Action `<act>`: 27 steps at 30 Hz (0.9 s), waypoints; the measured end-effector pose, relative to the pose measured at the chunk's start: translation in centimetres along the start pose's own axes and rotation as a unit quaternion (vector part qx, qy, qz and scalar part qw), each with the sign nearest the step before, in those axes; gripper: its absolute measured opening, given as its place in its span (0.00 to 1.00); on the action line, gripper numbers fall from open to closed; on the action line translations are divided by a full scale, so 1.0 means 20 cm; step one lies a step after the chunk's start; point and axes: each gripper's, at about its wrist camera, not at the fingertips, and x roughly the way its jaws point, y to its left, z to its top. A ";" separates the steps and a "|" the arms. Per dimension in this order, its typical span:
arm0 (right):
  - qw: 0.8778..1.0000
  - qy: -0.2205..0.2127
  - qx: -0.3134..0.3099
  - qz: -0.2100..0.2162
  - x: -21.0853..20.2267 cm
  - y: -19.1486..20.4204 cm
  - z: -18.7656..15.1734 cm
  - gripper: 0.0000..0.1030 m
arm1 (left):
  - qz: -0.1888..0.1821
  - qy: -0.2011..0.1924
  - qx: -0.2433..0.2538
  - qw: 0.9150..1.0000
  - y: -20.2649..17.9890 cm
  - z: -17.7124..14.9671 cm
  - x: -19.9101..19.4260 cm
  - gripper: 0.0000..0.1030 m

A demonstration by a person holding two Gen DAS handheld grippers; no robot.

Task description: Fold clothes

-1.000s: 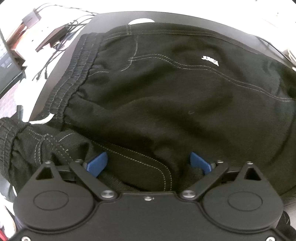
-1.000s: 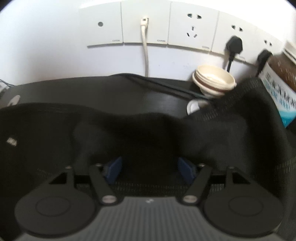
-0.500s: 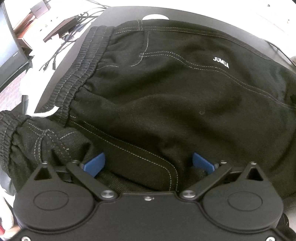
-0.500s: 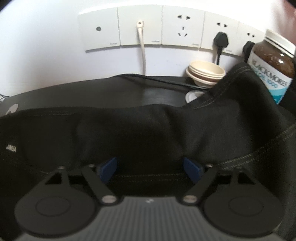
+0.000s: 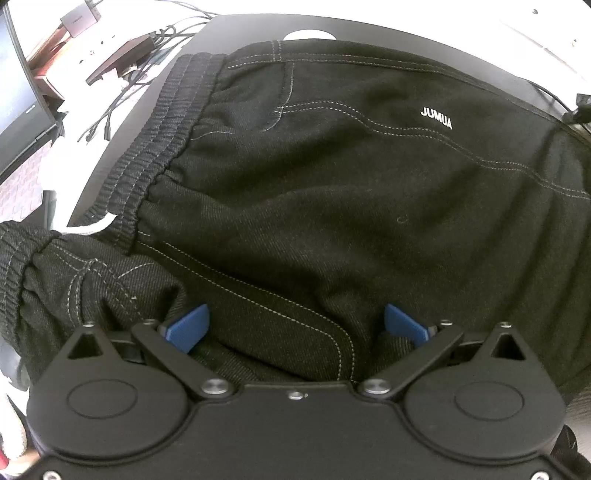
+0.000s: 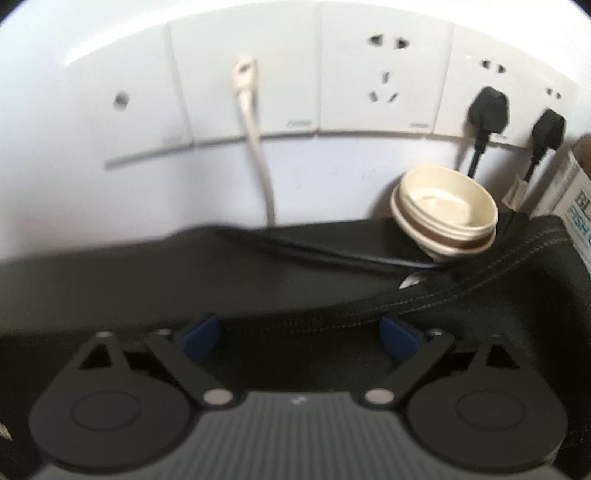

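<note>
Trousers [image 5: 332, 192], black, lie spread over the dark table [image 5: 369, 29] ahead of both grippers, waistband [image 5: 159, 147] off to the left gripper's [image 5: 295, 325] left. That gripper stands wide, cloth bunched between its blue pads without being pinched. The right gripper [image 6: 301, 332] is wide too, a stitched edge [image 6: 443, 295] just ahead. Judging by this, a fold has been laid; next comes regripping an edge.

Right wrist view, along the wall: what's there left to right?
White cable plugged into the wall, empty socket, first black plug, second black plug. Below the first plug: stacked cups.
</note>
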 end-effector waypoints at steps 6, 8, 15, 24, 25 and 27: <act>0.993 -0.034 0.086 0.076 -0.23 -0.20 -0.02 0.85 | -0.001 -0.002 -0.001 1.000 0.00 0.00 0.00 1.00; 0.996 -0.024 0.038 0.071 -0.27 -0.17 -0.08 0.85 | -0.001 -0.001 -0.001 1.000 0.00 0.00 0.00 1.00; 0.997 0.000 -0.073 0.038 -0.17 -0.02 -0.27 0.90 | -0.001 -0.001 -0.001 1.000 0.00 0.01 0.01 1.00; 0.993 0.025 -0.074 0.091 -0.26 -0.09 -0.28 0.98 | -0.002 -0.002 -0.002 1.000 -0.03 0.04 0.00 1.00; 0.990 0.031 -0.089 0.100 -0.29 -0.09 -0.32 0.99 | -0.003 -0.003 -0.001 1.000 -0.04 0.05 -0.01 1.00; 0.986 0.038 -0.112 0.114 -0.33 -0.09 -0.41 0.99 | -0.015 -0.024 0.017 0.999 -0.11 0.06 -0.05 1.00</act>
